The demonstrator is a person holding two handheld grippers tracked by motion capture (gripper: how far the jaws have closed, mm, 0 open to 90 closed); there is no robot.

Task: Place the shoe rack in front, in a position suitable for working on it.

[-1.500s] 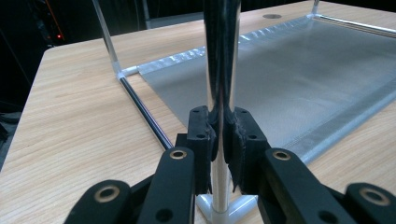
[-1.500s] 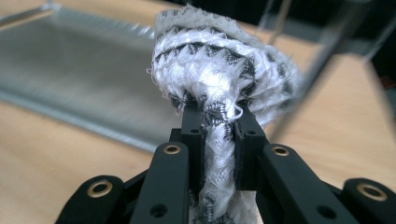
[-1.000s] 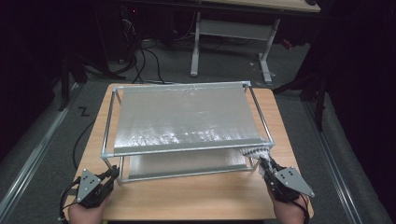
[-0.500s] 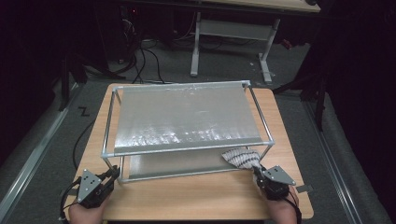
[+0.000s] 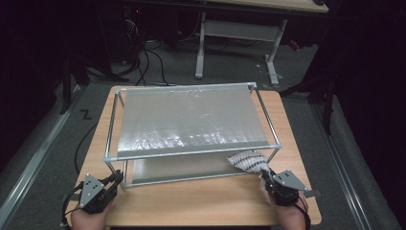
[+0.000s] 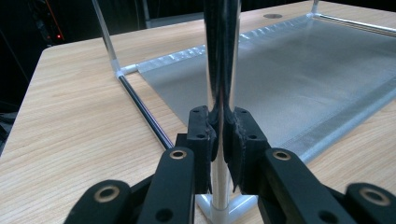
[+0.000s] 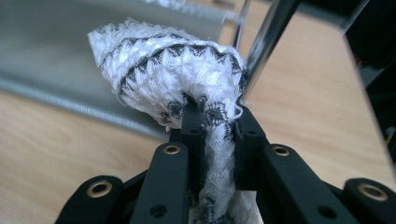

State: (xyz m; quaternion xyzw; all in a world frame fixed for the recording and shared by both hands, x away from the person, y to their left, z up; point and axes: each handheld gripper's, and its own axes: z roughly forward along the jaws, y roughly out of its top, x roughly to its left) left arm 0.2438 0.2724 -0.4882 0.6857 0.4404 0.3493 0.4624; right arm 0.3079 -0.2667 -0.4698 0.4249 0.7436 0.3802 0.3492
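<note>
1. The cloth [image 7: 173,65], white with dark zigzags, sits at the rack's [image 5: 191,153] near right corner, by the lower shelf [image 5: 177,167]. It looks soft and light, best pinched at a bunched edge.
2. The right gripper [image 7: 212,128] is clamped on its fold.
3. The left gripper [image 6: 219,140] is closed on the rack's near left post [image 6: 222,56].

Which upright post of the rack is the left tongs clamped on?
The near-left corner post; the left tongs grip it, while the right tongs hold the cloth.
</note>
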